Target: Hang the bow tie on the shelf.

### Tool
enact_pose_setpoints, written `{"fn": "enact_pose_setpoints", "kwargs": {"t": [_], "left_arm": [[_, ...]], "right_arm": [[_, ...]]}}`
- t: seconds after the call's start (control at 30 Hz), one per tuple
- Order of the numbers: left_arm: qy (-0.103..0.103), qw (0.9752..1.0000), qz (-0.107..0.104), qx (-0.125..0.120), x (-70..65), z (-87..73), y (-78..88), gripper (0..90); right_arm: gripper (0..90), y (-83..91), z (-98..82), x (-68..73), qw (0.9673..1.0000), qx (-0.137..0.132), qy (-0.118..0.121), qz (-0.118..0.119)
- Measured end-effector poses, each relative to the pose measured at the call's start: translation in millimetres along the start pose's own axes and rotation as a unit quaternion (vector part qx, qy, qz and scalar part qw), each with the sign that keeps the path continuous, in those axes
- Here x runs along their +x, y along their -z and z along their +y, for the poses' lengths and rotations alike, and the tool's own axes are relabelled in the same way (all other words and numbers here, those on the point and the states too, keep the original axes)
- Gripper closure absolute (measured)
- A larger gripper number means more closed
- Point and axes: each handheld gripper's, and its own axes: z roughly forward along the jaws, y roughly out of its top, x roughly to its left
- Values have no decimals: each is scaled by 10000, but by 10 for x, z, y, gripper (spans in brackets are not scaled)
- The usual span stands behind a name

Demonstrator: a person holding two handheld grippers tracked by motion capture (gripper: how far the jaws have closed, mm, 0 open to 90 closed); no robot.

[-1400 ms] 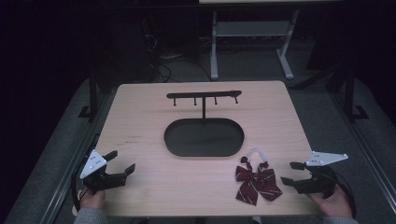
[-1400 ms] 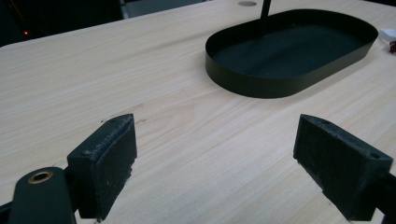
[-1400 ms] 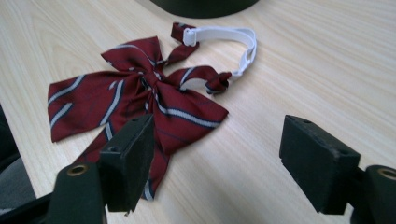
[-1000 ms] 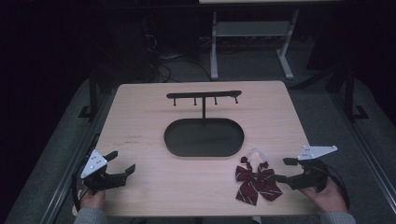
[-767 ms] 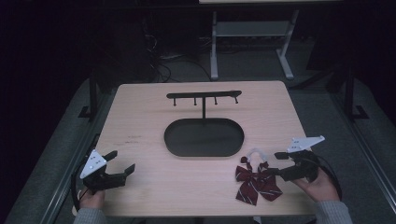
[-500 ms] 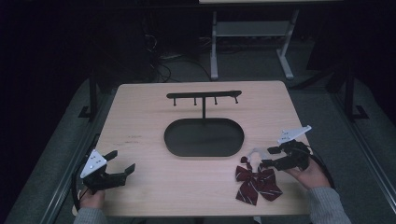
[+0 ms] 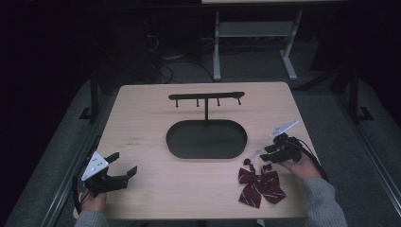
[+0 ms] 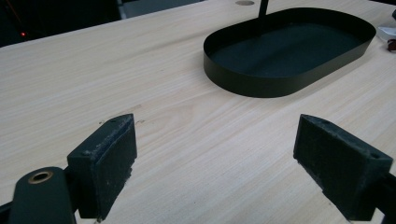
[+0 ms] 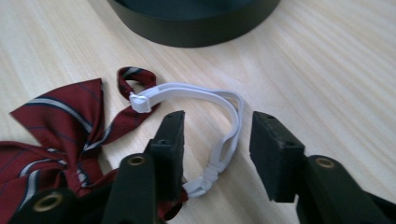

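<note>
Since the earlier frames, the right gripper [image 7: 269,155] has travelled inward from the table's right edge to the bow tie [image 7: 260,185], and its jaws have just been closing. They now stand partly apart, straddling the white elastic strap [image 9: 219,121] without pressing on it. The bow tie lies at 5 o'clock from the black oval tray [image 7: 206,139], the strap looping at the tie's 1 o'clock. The left gripper [image 7: 124,166] is unmoved at the table's 8 o'clock, jaws wide apart, holding nothing.
</note>
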Motion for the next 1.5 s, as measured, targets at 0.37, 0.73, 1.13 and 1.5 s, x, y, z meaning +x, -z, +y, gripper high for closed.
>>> {"fn": "enact_pose_setpoints", "kwargs": {"t": [0.37,0.73,1.13,1.5], "left_arm": [[25,10000,7,-36,-2,1,6,128],[-7,10000,17,-29,1,2,22,128],[8,10000,37,-23,7,-7,22,129],[8,10000,76,-27,3,-9,15,129]], "right_arm": [[682,-121,-3,-35,9996,237,-9,-165],[864,-155,6,-1,9995,288,53,-138],[882,-31,45,103,9997,53,137,187],[883,237,153,312,9982,-343,432,238]]}}
